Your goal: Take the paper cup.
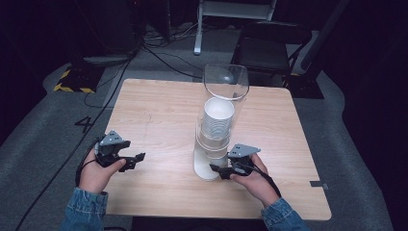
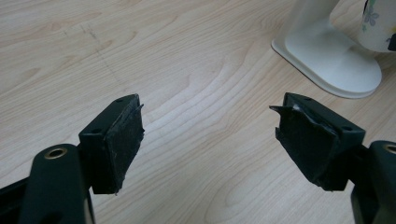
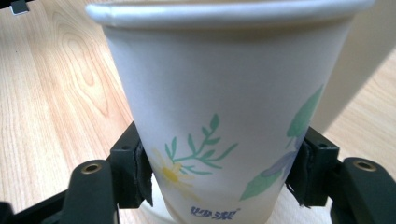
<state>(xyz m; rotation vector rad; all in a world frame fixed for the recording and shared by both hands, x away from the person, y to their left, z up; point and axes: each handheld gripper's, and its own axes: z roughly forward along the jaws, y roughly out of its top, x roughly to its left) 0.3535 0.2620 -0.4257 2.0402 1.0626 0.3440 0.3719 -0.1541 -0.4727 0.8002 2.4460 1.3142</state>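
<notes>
Wooden table (image 1: 159, 115): clear dispenser (image 1: 217, 120) holds stacked cups (image 1: 217, 118); right hand-held gripper (image 3: 219, 179) clamps paper cup (image 3: 224, 107).

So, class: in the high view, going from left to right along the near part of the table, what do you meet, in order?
Left gripper, open over bare wood → white base of the cup dispenser → right gripper, reaching in at the dispenser's foot → the person's right hand.

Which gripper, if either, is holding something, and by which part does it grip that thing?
The right gripper holds a flowered paper cup, its jaws pressed against opposite sides of the cup's lower wall. The left gripper is open above the table, holding nothing.
</notes>
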